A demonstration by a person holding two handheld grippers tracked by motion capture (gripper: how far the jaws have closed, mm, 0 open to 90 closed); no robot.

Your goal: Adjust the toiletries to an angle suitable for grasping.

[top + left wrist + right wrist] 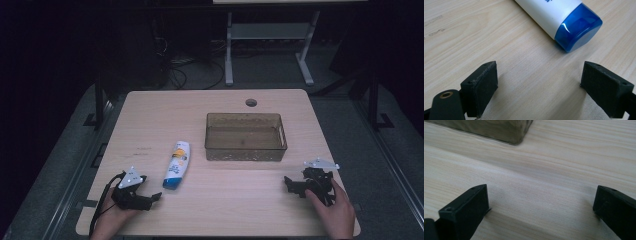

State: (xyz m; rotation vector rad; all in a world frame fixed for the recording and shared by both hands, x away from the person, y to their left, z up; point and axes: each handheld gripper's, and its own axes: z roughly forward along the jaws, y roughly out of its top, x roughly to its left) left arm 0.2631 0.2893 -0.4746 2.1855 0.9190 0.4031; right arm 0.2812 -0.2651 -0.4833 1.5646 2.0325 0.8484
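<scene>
2 claws wide apart, low over the table, bottle lying near the left one.

Left claw (156, 196) gapes wide with nothing between its jaws, just short of the blue cap of the white bottle (177, 164), which lies flat on the table (240, 205) left of the clear brown bin (245, 137). Right claw (288, 184) also gapes wide on bare wood, near the bin's front right corner.
</scene>
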